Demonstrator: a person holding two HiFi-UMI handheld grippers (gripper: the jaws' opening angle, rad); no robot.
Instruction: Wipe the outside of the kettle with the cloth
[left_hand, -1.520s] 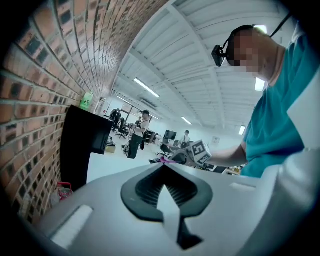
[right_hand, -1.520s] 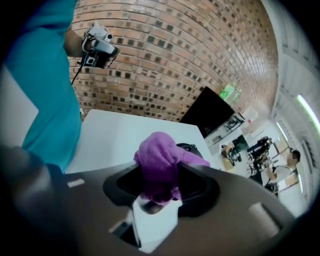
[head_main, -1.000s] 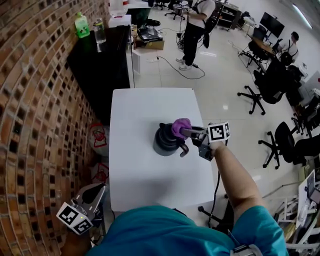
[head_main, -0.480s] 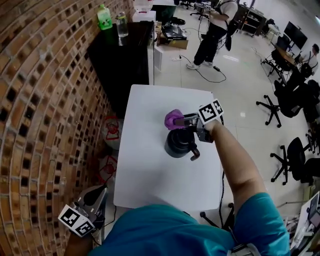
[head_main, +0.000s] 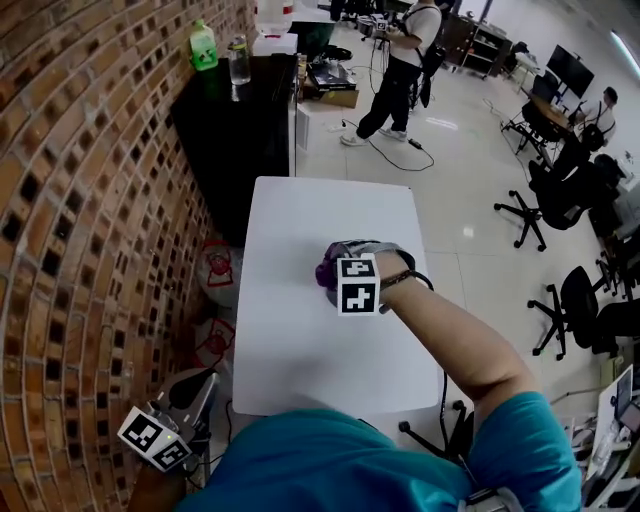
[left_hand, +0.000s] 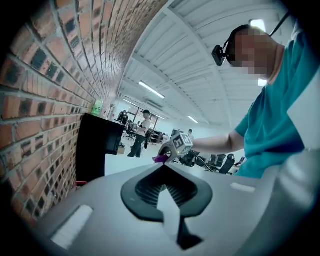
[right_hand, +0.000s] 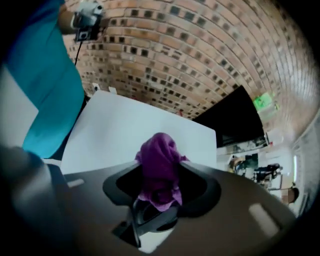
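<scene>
Right gripper (head_main: 335, 262) has swung round, purple cloth (right_hand: 158, 157) clamped.

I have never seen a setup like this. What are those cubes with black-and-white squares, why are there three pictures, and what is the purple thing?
There is no robot here. A person in a teal shirt holds a two-jaw tool, called a gripper, in each hand, and the marker cubes are parts of those grippers. One picture comes from a camera on the person's head, looking down. The other two come from cameras riding on each gripper, looking along its jaws. The right gripper is over the white table, with its jaws closed on a crumpled purple cloth. Just beneath the cloth is a dark rounded shape, probably the kettle being wiped; in the head view the gripper covers it. The left gripper hangs low beside the table, near the brick wall, with its jaws together and holding nothing.
</scene>
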